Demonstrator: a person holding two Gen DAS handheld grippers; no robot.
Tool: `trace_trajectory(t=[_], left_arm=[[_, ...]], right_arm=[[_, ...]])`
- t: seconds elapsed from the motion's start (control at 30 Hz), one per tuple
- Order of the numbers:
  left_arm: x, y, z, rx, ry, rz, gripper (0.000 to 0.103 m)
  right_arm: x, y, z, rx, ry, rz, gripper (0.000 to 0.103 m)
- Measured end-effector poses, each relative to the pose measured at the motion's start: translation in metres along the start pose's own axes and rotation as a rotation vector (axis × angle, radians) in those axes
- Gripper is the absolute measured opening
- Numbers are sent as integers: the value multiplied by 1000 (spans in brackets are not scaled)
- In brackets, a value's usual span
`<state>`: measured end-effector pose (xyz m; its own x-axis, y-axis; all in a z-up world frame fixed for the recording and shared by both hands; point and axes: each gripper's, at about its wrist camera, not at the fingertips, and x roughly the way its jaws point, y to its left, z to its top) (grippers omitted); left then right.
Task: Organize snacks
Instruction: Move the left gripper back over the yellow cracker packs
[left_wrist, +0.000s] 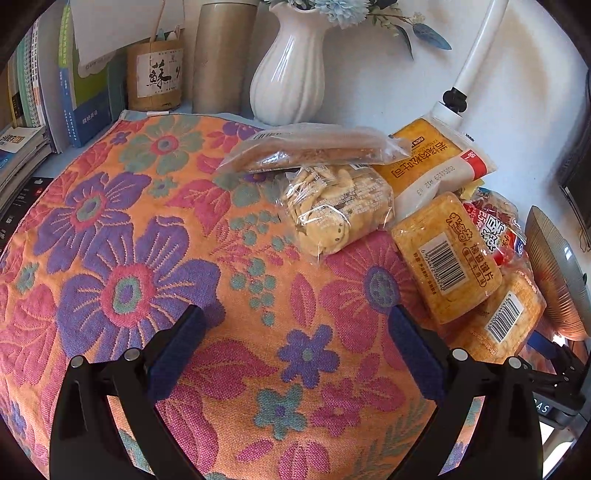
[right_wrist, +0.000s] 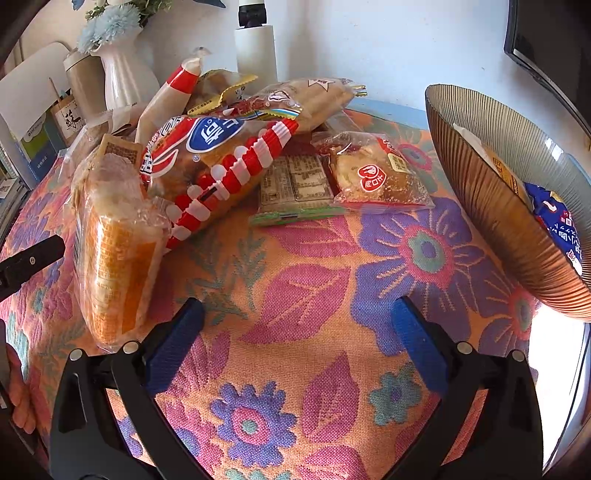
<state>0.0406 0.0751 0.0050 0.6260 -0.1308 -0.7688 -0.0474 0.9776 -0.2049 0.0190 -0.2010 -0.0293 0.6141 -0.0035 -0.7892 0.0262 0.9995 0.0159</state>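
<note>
A heap of snack packs lies on the flowered cloth (left_wrist: 147, 229). In the left wrist view I see a clear bag of crackers (left_wrist: 332, 210), a flat brown pack (left_wrist: 310, 147) on top of it, a yellow pack (left_wrist: 432, 158) and an orange barcoded pack (left_wrist: 447, 258). My left gripper (left_wrist: 295, 350) is open, short of the pile, holding nothing. In the right wrist view a red-and-white bread bag (right_wrist: 207, 162), an orange wafer pack (right_wrist: 114, 251) and a small bun pack (right_wrist: 373, 177) lie ahead. My right gripper (right_wrist: 295, 343) is open and empty. A ribbed brown bowl (right_wrist: 491, 206) on the right holds a blue pack (right_wrist: 554, 221).
A white vase (left_wrist: 288, 74), a beige flask (left_wrist: 221, 55), a bamboo holder (left_wrist: 157, 74) and books (left_wrist: 48, 92) line the back. A white lamp arm (left_wrist: 472, 62) rises behind the snacks. A dark monitor (right_wrist: 546, 48) stands at the right. The left gripper's tip (right_wrist: 29, 262) shows beside the wafer pack.
</note>
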Motion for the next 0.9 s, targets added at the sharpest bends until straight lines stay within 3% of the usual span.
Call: trace_trajectory(t=[0.43,0.9], left_arm=[[5,-10,-1,55,25,70,98],[5,-12,-1,62,28,78,98]], right_arm=[[0,0,0,0,-1,2,100],[0,1,0,0,-2,4,100]])
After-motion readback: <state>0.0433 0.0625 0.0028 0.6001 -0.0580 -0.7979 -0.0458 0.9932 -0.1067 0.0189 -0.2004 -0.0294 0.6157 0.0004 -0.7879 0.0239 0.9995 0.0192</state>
